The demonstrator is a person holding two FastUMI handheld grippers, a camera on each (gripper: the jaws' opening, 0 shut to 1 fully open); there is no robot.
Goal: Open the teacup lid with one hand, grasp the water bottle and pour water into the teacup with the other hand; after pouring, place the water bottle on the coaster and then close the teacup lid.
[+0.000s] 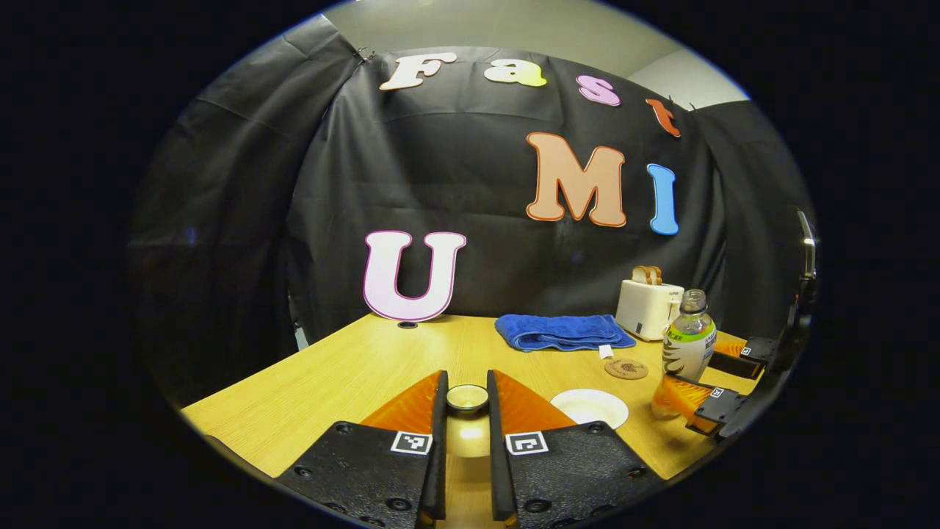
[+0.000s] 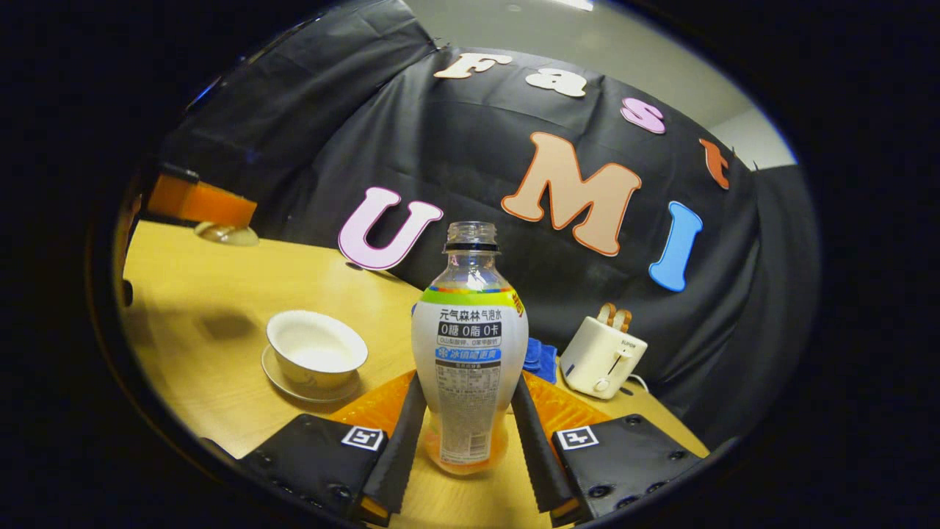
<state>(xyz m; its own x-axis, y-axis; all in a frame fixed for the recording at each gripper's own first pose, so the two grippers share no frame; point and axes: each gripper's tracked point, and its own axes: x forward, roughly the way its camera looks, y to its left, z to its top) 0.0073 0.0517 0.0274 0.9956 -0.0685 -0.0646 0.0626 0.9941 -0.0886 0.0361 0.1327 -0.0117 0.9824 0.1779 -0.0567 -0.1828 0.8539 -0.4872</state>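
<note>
The left tongs point(image 1: 466, 411) pinch the lid point(image 1: 467, 397) by its knob, one finger on each side, and hold it up off the worktop point(image 1: 352, 367). In the right gripper view the same tongs appear at far left with the lid point(image 2: 226, 234) hanging beneath them, well apart from the cup point(image 2: 317, 356). Step one, lid removal, reads as done.

The right tongs point(image 2: 468, 430) clamp the bottle point(image 2: 470, 353) low on its body, both fingers pressed against the label. The bottle stands upright, its neck is uncapped, and its base appears to be at or just above the worktop; contact cannot be confirmed. In the left gripper view the bottle point(image 1: 688, 345) sits between the right tongs point(image 1: 701, 382) at the right edge of the worktop.

The cup rests open on its saucer point(image 2: 275, 378), to the left of the bottle and near it. Its interior looks pale; whether it holds water cannot be told. With the bottle vertical and off to the side of the cup, the pour is judged not yet begun.

The coaster point(image 1: 626, 368) lies bare on the worktop, near the bottle and in front of the towel point(image 1: 562, 330). A toaster point(image 1: 648, 308) stands behind it against the booth wall.

Remaining, by judgement:
- carry the bottle over the cup and tilt it to pour;
- set the bottle on the coaster;
- return the lid to the cup.
</note>
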